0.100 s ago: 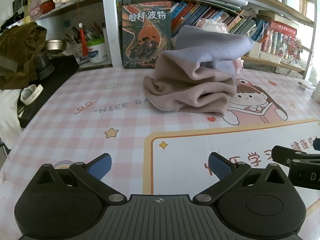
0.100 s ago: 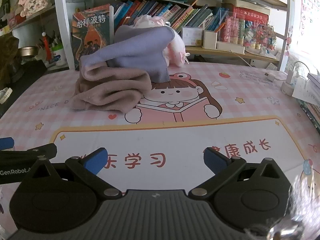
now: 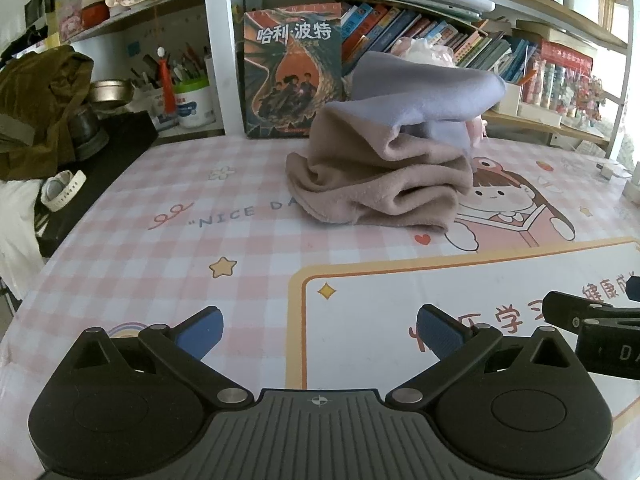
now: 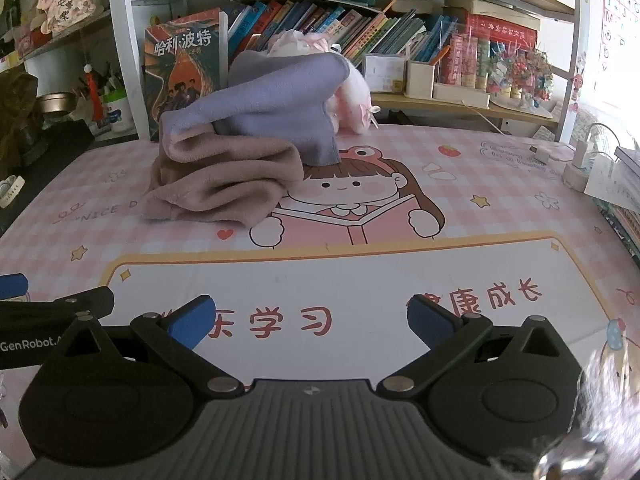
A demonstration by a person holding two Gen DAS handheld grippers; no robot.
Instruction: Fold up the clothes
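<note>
Bookshelves (image 4: 360, 32) lined the back of a pink checked table mat (image 3: 200, 248). Left gripper (image 3: 319, 330) was held low over the near edge, jaws spread apart, nothing between them. Right gripper (image 4: 310, 320) was positioned the same way just beside it, jaws apart and empty. Farther out, well apart from both, a crumpled pile was seen at mid-table: a beige garment (image 3: 380, 184) with a lavender garment (image 3: 424, 92) heaped on top. No neat fold was visible; folding judged not started. Everything was left to do: separating, spreading, folding. A pink plush toy (image 4: 352, 96) sat behind the pile.
</note>
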